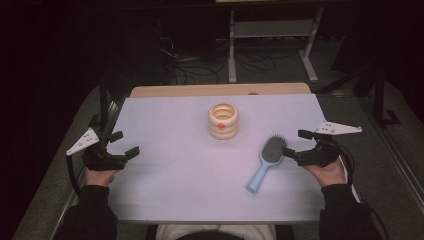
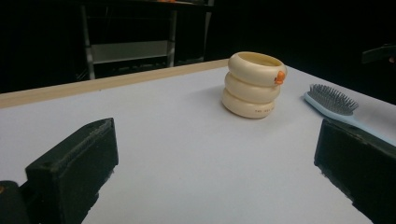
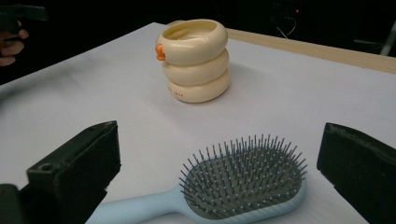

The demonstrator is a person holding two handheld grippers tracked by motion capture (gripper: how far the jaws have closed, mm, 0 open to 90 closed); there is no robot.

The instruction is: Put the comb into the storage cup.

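Note:
A cream ringed cup [image 1: 223, 120] with a small orange knob stands upright at the table's middle back; it is also in the left gripper view [image 2: 254, 84] and the right gripper view [image 3: 194, 60]. A light blue hairbrush [image 1: 266, 161] lies bristles up, right of centre, handle toward the near edge. My left gripper [image 1: 125, 144] stands open at the table's left edge, holding nothing. My right gripper [image 1: 295, 143] is open just right of the brush head [image 3: 245, 179], apart from it. In the left gripper view the brush [image 2: 334, 101] lies far right.
The white table top [image 1: 175, 165] has a wooden strip [image 1: 200, 90] along its far edge. Beyond it stand a metal shelf frame [image 1: 272, 35] and cables on the dark floor. The left half of the table holds nothing.

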